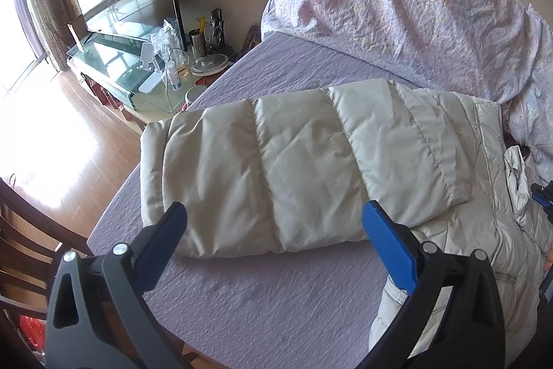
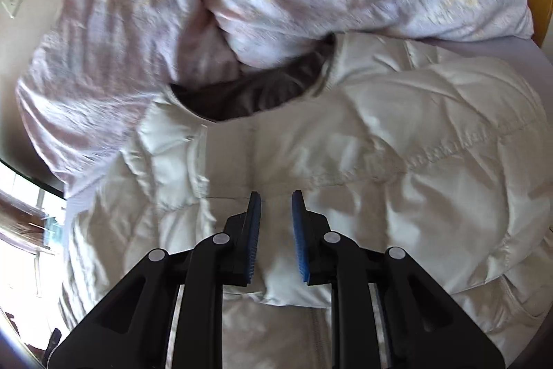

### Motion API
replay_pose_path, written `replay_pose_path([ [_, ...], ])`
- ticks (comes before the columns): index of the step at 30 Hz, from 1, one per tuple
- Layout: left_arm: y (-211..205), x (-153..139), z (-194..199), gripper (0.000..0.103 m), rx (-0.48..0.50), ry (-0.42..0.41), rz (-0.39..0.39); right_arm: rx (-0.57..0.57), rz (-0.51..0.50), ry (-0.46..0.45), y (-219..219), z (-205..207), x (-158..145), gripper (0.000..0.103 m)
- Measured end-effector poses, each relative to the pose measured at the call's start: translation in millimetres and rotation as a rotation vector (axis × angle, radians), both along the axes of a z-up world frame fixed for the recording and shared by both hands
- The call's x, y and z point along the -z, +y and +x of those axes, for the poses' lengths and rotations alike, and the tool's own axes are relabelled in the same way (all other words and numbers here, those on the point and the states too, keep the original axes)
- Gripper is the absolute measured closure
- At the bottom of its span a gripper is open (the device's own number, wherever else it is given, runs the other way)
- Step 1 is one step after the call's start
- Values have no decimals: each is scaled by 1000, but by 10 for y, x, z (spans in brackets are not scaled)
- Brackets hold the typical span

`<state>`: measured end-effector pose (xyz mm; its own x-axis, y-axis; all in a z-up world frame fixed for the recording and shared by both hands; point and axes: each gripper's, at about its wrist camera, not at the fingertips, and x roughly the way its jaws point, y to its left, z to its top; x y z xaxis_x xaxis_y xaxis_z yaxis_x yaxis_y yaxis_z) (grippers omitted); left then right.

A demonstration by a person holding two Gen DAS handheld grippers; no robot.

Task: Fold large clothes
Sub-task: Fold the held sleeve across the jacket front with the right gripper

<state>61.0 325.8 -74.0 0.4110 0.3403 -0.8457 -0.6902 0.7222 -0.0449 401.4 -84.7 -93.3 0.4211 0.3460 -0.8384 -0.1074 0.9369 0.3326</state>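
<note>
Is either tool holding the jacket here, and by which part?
Left tool: open, holding nothing. Right tool: nearly closed over the jacket; a pinch cannot be told.

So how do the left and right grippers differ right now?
The left gripper stands wide open, with nothing between its fingers; the right gripper is nearly closed, with only a narrow gap, and whether it pinches fabric is unclear. The left hovers near the folded sleeve of the white puffer jacket; the right is over the jacket's body, near its collar. Both point down at the jacket.
</note>
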Motion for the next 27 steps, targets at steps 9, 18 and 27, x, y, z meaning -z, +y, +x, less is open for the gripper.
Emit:
replay_pose_path([
  [9,72,44,-48,2,-13,17,-5,-29,-103,31,188,-22,270,78],
  [18,308,153,-159,2,-62,9,-22,-87,-269,-29,536,-50,465,77],
  [27,859,355,-490,2,-223,-22,-126,-97,-257,-38,694,-56,517,77],
])
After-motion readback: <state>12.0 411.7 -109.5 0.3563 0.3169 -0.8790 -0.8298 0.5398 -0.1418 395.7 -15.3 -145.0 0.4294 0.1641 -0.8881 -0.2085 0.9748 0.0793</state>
